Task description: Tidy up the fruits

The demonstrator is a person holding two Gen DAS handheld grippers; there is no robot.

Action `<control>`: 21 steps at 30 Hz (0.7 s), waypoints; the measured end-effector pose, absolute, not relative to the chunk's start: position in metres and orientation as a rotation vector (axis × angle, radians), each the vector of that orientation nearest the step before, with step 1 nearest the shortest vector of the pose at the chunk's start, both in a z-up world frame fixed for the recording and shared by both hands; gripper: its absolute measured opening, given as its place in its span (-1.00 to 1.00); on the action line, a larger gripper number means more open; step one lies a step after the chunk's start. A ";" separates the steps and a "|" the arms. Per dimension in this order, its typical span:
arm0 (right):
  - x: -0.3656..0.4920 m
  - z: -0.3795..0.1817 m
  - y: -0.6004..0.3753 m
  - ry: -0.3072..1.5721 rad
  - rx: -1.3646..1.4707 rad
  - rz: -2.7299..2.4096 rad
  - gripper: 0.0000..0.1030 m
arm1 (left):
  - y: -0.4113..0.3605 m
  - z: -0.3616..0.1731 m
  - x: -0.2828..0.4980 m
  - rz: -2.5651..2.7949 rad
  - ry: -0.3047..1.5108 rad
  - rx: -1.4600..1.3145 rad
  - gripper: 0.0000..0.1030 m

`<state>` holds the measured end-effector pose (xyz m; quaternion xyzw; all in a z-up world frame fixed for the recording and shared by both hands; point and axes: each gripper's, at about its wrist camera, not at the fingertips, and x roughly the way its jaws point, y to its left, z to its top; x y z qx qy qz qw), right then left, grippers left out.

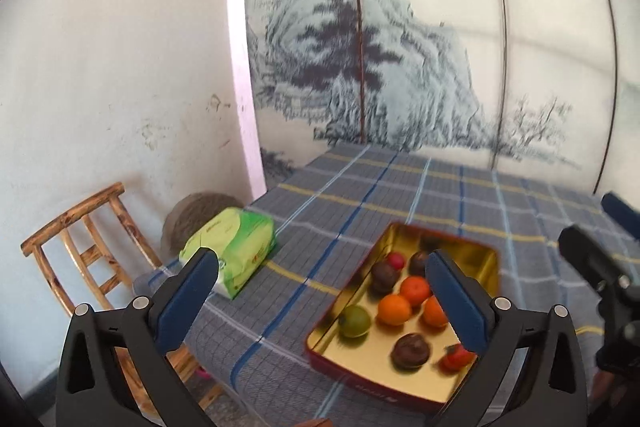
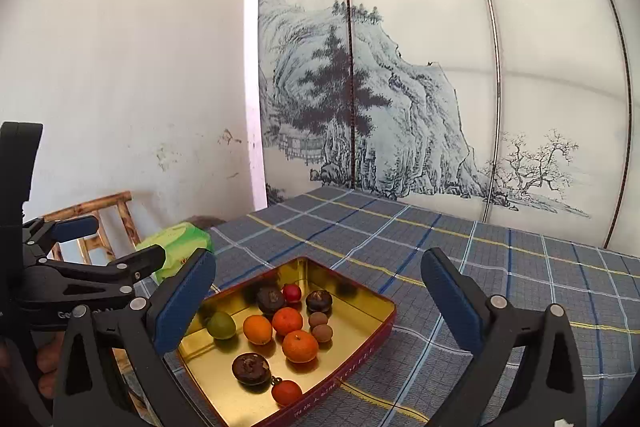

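Both claws stand wide and empty: the left gripper (image 1: 322, 291) and the right gripper (image 2: 318, 297) hang above the checked tablecloth (image 2: 500, 267), nothing between their pads. On that cloth sits the gold tin (image 2: 384, 307), which holds every fruit in sight: oranges (image 2: 300, 346), dark round fruits (image 2: 251, 369), a green one (image 2: 221, 325), small red ones (image 2: 286, 392). Sorting looks finished, or nearly so. A green packet (image 1: 236, 251) lies beside it. The left view is blurred; the tin's near corner is cut off.
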<state>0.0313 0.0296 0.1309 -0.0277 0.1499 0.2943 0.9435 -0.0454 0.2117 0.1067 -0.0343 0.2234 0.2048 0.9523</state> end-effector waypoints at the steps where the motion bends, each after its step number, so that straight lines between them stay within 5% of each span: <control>1: 0.030 0.134 0.026 0.299 -0.052 0.599 0.97 | 0.210 0.112 -0.048 0.408 0.442 -0.076 0.99; 21: -0.001 0.153 -0.005 0.208 -0.054 0.524 0.98 | 0.179 0.159 -0.081 0.353 0.335 -0.064 1.00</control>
